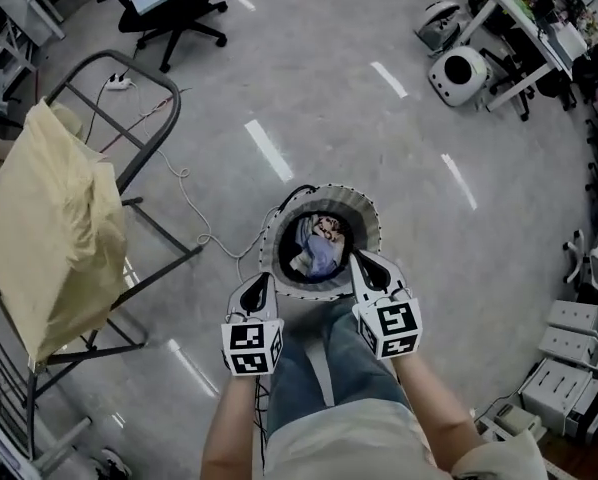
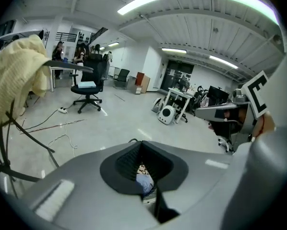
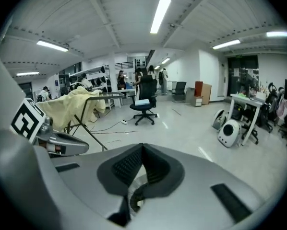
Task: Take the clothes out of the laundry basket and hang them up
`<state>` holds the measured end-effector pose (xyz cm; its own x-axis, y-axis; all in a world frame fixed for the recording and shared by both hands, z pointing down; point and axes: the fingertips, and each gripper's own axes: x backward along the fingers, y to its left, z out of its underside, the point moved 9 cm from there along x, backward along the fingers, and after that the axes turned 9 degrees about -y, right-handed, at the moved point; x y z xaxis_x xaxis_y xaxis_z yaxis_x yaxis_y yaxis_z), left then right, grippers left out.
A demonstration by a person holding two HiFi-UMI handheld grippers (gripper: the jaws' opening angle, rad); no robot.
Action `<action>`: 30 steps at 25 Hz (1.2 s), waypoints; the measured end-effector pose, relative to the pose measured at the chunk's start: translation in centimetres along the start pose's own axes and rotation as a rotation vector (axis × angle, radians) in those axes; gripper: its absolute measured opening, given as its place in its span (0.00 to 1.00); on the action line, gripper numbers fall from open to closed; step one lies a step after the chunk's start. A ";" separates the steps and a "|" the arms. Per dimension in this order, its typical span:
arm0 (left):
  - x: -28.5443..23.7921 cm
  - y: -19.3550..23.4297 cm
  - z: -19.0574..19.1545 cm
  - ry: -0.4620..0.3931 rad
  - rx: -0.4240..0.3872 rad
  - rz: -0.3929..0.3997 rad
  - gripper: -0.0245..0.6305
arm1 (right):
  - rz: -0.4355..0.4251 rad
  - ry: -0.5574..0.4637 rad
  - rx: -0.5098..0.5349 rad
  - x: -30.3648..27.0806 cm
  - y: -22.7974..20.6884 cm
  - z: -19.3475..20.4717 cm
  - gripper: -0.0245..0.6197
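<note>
A round laundry basket [image 1: 279, 230] with a grey rim stands on the floor right in front of the person. It holds bundled clothes [image 1: 319, 250], bluish and patterned. My left gripper [image 1: 256, 292] hovers by the basket's near left rim, jaws shut and empty. My right gripper [image 1: 370, 269] is over the near right rim, also shut and empty. In the left gripper view the closed jaws [image 2: 142, 143] frame a glimpse of the clothes [image 2: 144, 182]. The right gripper [image 3: 142, 147] shows the basket rim [image 3: 135, 191] below it. A yellow cloth [image 1: 49, 223] hangs on the drying rack [image 1: 139, 158] at left.
A white cable [image 1: 193, 211] trails across the floor from a power strip [image 1: 119, 83] to the basket. A black office chair [image 1: 169, 3] stands at the back, a white round device [image 1: 459, 72] by a desk at the back right, and white boxes [image 1: 569, 360] at the right.
</note>
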<state>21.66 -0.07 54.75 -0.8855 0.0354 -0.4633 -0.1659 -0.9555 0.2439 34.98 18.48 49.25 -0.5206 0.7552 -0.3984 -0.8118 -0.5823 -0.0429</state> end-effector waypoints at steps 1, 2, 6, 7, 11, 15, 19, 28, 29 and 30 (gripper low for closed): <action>-1.7 -0.2 0.8 0.019 0.001 0.002 0.05 | 0.002 0.011 -0.010 -0.6 -1.1 0.9 0.04; -3.3 -0.3 1.7 0.038 0.003 0.003 0.05 | 0.001 0.024 -0.016 -1.3 -2.1 1.9 0.04; -9.0 -1.0 5.5 0.109 0.048 -0.017 0.05 | -0.025 0.092 -0.019 -3.5 -5.7 6.2 0.04; -10.4 -1.3 6.5 0.126 0.070 -0.022 0.05 | -0.034 0.110 -0.015 -3.9 -6.5 7.4 0.04; -15.9 -2.6 11.0 0.189 0.114 0.003 0.06 | -0.052 0.146 -0.021 -5.9 -9.8 11.6 0.04; -20.8 -3.5 16.0 0.265 0.107 0.047 0.06 | -0.043 0.177 -0.044 -8.3 -12.3 16.1 0.04; -25.0 -4.5 21.9 0.371 0.118 0.089 0.06 | -0.064 0.202 -0.061 -10.6 -13.6 20.5 0.04; -31.3 -5.7 34.2 0.634 0.031 0.156 0.37 | -0.068 0.230 -0.062 -14.5 -15.2 26.7 0.04; -31.9 -5.6 35.3 0.655 0.028 0.147 0.38 | -0.065 0.225 -0.061 -14.9 -15.3 26.9 0.04; -32.5 -5.4 36.2 0.673 0.021 0.137 0.40 | -0.062 0.219 -0.066 -15.4 -15.4 27.2 0.04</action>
<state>35.64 14.50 99.33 -0.4374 -0.2820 -0.8539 -0.0859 -0.9321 0.3518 48.31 24.05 80.92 -0.3942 0.7110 -0.5823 -0.8179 -0.5603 -0.1305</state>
